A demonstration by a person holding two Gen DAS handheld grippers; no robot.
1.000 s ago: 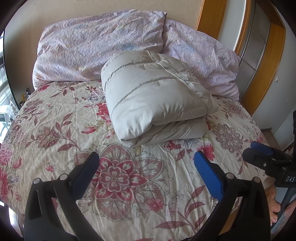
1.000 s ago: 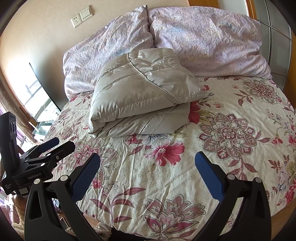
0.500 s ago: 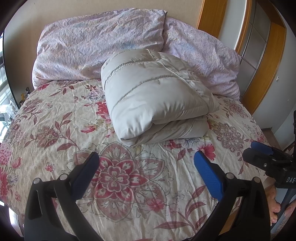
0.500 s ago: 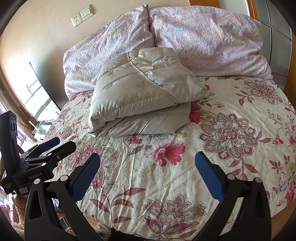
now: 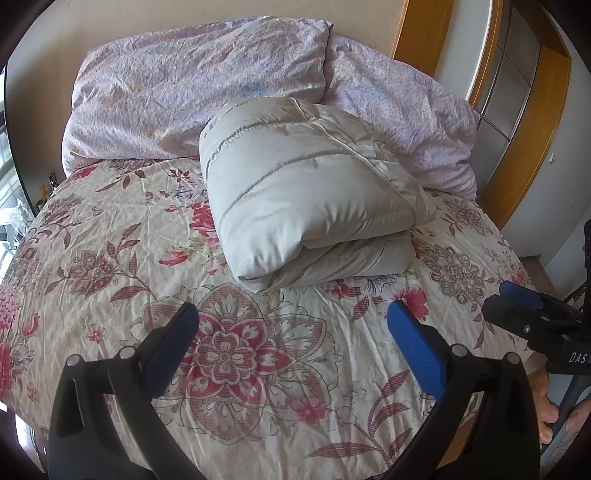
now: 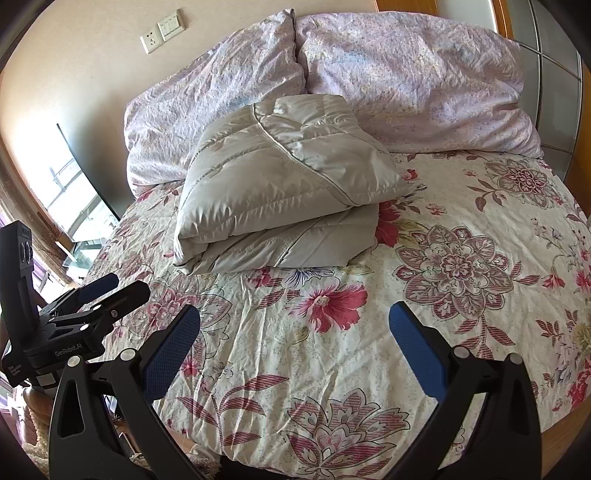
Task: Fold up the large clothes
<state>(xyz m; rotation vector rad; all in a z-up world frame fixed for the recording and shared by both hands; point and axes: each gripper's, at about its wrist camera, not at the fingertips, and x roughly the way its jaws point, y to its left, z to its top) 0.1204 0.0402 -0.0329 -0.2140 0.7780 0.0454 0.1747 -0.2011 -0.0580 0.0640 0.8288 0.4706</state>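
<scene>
A beige quilted puffer jacket [image 5: 310, 192] lies folded in a thick bundle on the floral bedspread [image 5: 110, 236], near the pillows; it also shows in the right wrist view [image 6: 280, 195]. My left gripper [image 5: 291, 325] is open and empty, held over the near part of the bed, well short of the jacket. My right gripper [image 6: 293, 326] is open and empty too, over the bed's near edge. Each gripper shows in the other's view: the right one [image 5: 517, 306] at the right edge, the left one [image 6: 110, 291] at the left edge.
Two lilac pillows [image 5: 199, 85] [image 6: 417, 81] lean against the headboard wall behind the jacket. A wooden door frame [image 5: 517, 155] stands to the right of the bed. A window [image 6: 74, 192] and wall sockets [image 6: 162, 31] are on the left side.
Nothing has visibly changed beyond a very slight drift of both views; the jacket lies still and both grippers stay open.
</scene>
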